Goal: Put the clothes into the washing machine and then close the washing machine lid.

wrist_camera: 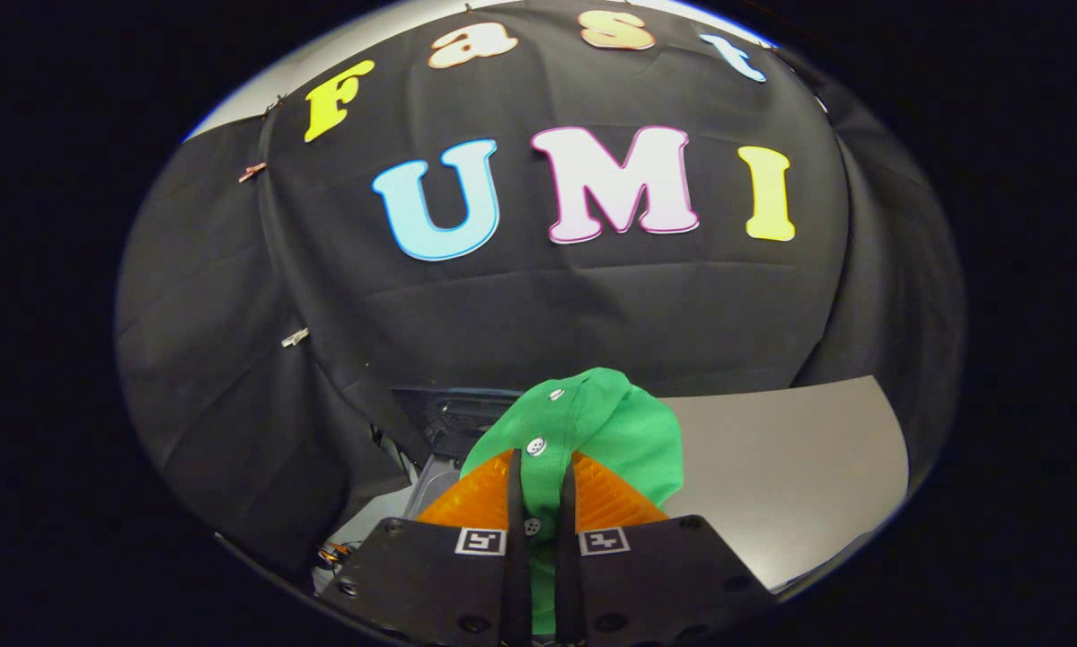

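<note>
Green clothes [592, 431] hang pinched between the closed tongs [538, 503], lifted beside the worktop [790, 458], probably mid-carry; next they need lowering into the washing machine [453, 422].

The gripper [538, 490] is clamped on a green garment [592, 431] that bulges up just ahead of its fingers and blocks the way forward. Right of it lies a bare grey tabletop [790, 467]. Left, a dark machine part [448, 418] and the hanging black cloth [260, 431] crowd close.

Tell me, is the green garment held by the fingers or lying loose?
Held: the green garment is pinched between both closed fingers and bunches up ahead of them.
</note>
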